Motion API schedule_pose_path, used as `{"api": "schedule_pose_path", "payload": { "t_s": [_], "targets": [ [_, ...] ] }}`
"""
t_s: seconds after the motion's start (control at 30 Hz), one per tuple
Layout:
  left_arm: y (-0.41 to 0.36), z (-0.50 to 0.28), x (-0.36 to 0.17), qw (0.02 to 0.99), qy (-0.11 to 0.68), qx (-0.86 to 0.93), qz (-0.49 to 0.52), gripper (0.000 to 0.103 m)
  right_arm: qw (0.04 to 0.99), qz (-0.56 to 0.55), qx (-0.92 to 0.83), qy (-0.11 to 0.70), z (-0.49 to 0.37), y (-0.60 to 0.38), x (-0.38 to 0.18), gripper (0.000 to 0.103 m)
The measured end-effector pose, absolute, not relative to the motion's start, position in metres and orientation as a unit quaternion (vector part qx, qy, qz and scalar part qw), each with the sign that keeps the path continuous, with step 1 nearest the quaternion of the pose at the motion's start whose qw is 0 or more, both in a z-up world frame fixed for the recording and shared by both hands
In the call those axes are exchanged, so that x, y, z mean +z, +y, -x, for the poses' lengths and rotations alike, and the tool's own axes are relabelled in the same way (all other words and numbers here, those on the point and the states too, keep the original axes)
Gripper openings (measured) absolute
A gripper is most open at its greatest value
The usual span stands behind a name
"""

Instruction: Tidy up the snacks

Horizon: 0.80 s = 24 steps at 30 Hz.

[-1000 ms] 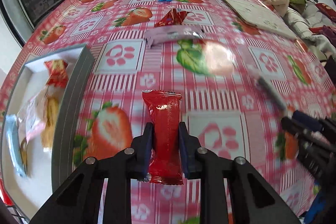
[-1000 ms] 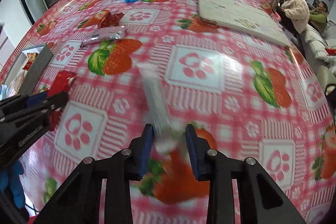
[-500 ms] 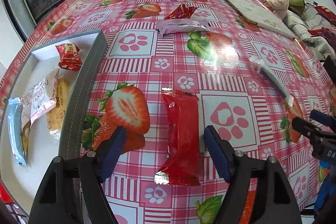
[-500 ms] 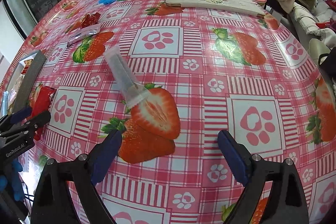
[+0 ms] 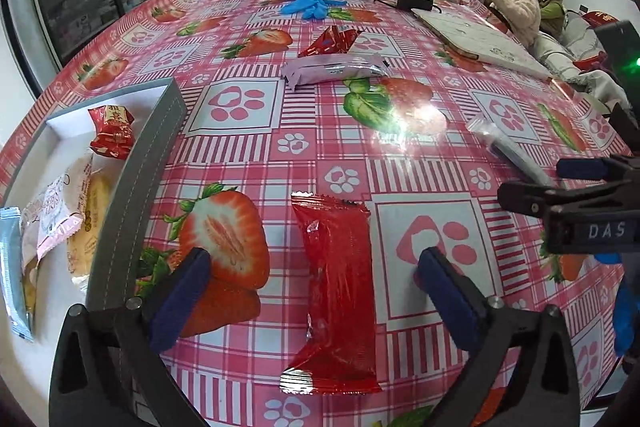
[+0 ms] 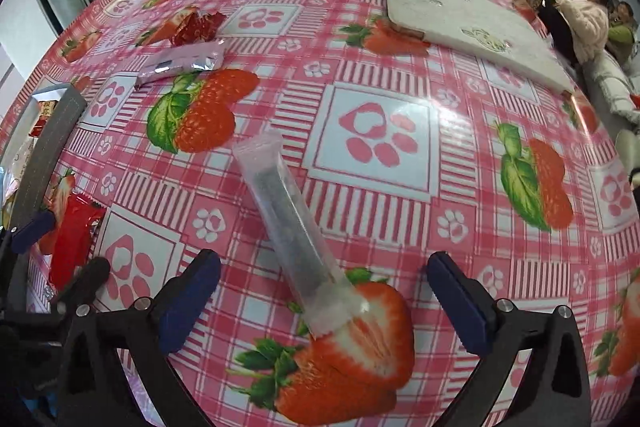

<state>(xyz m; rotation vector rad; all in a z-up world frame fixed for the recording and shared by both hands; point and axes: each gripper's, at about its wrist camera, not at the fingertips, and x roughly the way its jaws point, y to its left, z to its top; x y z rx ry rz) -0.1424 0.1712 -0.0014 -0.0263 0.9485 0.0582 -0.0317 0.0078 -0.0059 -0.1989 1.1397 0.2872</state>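
jaws on both grippers have sprung wide since a second ago: the left gripper (image 5: 314,291) has let go of the red packet (image 5: 336,291), the right gripper (image 6: 324,301) of the clear stick packet (image 6: 294,231), so both snacks lie loose on the tablecloth (image 6: 400,131) (neither boxed yet). the grey tray (image 5: 132,203) to the left holds a small red packet (image 5: 112,133), a pink-and-white one (image 5: 56,215), a yellow one and a pale blue one.

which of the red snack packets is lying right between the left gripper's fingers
The long red packet, flat on the tablecloth between the open left gripper. The crumpled red one lies far up the table, and the small red one is inside the tray.
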Motion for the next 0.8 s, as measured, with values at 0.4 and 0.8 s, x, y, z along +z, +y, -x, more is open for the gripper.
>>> {"api": "schedule_pose_path", "payload": {
  "t_s": [0.4,0.8],
  "targets": [
    [0.170,0.142,-0.001,0.890,0.454,0.026,0.013,0.103,0.863,0.090,0.149,0.475,0.050,0.004,-0.007,0.103],
    [0.169,0.143,0.000,0.891,0.453,0.028,0.013,0.103,0.872,0.085,0.149,0.458,0.053,0.003,-0.008,0.103]
  ]
}}
